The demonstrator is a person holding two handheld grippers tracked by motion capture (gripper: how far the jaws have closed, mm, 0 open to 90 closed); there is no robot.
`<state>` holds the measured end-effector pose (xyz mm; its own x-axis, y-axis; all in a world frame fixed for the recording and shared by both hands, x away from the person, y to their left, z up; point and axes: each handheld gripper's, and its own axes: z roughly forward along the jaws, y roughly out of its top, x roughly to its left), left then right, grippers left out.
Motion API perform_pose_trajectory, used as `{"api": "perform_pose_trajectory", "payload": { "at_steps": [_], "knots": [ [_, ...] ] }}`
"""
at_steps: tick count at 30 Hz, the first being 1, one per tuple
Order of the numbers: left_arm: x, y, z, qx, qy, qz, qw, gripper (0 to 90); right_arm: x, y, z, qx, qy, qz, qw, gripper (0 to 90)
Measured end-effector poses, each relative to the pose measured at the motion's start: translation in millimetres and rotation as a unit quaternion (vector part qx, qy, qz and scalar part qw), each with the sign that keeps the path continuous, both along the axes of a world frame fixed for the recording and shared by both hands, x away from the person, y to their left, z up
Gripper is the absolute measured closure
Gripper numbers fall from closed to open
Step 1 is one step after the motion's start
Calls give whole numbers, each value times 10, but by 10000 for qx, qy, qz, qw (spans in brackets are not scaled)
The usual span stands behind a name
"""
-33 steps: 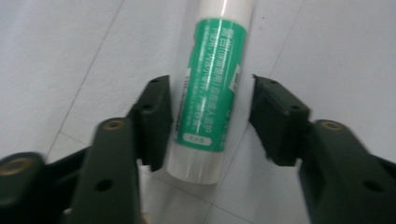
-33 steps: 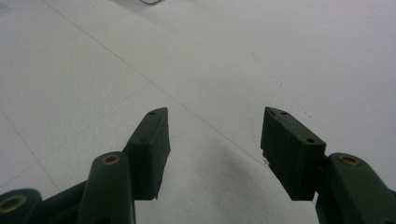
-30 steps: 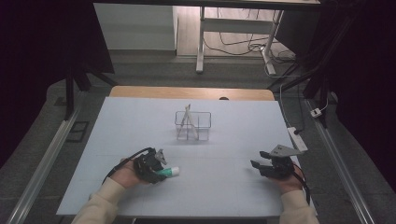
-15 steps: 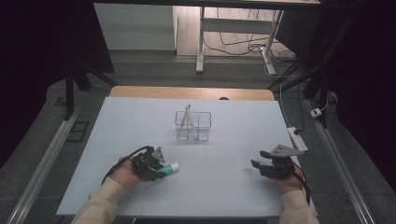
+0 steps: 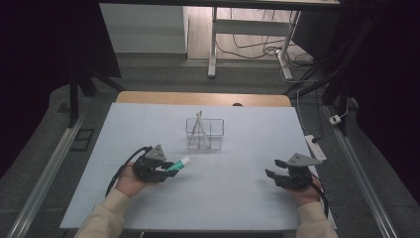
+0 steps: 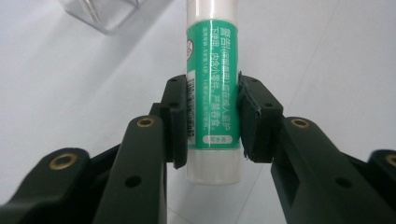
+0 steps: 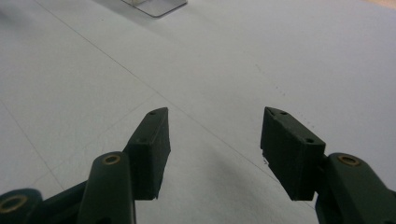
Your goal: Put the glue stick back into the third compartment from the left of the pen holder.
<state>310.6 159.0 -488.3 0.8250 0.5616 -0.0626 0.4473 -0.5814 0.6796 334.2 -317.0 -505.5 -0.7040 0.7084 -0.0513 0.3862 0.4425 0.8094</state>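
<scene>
Glue stick (image 5: 180,163) before rack (image 5: 204,133), on table (image 5: 237,198).

Both grippers are black, blocky tools. The left gripper (image 5: 167,171) carries a grey three-cornered plate on top, and a black cable curves from its back. The right gripper (image 5: 274,169) bears the same grey plate and a dark cable behind it. Brass-coloured rivets ring the jaw joints, and small screw holes dot the flat pads (image 7: 290,145). The person wears cream-coloured long sleeves (image 5: 101,219).

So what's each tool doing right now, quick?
Left tool: closed on the green glue stick; its jaws have just been closing.
Right tool: open, holding nothing.
</scene>
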Motion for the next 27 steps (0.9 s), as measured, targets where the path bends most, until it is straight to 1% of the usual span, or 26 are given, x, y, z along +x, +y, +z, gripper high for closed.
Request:
{"api": "perform_pose_trajectory", "payload": {
  "at_steps": [1,6,16,17,21,25,27],
  "knots": [
    [0,5,5,-38,-11,11,10000,656,1,4,-1,40,-6,26,10000,417],
    [-3,19,21,-206,-61,89,9997,656,-1,16,-3,32,-2,45,10000,417],
    [-4,17,47,-417,-164,196,9988,657,-5,30,10,57,-32,36,10000,416],
    [-6,14,49,-450,-174,218,9986,657,-4,29,14,73,-6,83,9999,416],
    [-6,5,58,-530,-212,241,9981,656,-8,36,22,113,-12,85,9999,416],
    [3,-6,73,-662,-256,288,9971,657,-9,47,27,163,-6,111,9998,416],
    [6,-16,84,-743,-280,290,9964,657,-10,59,30,238,-4,136,9996,416]
  ]
}}
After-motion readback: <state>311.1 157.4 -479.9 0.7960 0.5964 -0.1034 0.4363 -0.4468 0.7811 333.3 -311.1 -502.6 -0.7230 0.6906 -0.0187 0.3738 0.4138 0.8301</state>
